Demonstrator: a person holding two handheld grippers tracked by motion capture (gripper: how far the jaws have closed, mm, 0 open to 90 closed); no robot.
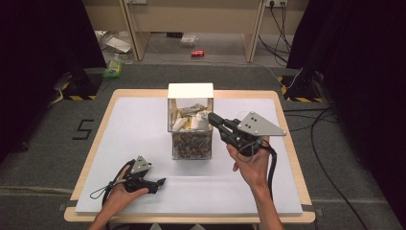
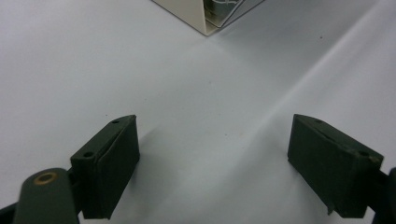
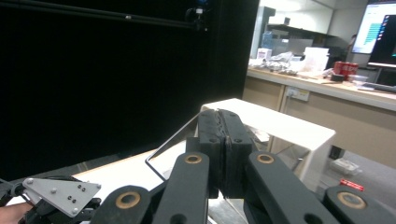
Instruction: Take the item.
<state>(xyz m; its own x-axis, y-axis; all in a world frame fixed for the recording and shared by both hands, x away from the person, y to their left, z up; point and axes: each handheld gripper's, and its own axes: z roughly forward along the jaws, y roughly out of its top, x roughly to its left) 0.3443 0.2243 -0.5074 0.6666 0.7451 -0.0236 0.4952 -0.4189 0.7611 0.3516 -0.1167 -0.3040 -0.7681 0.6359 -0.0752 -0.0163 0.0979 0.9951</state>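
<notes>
Centrally, I see the clear box (image 1: pixel 190 125) with a white lid standing mid-surface (image 1: pixel 143 124). My right gripper (image 1: pixel 214 119) hovers beside it, jaws clenched empty; my left gripper (image 1: pixel 160 182) rests near the front edge, jaws spread.

My left hand (image 1: pixel 119 191) rests low near the table's front edge, holding the left gripper (image 2: pixel 212 163) close to the surface with its jaws spread wide apart. My right hand (image 1: pixel 251 165) is raised and reaches forward, its right gripper (image 3: pixel 225 154) tilted upward, jaws pressed together with nothing visible between them.
</notes>
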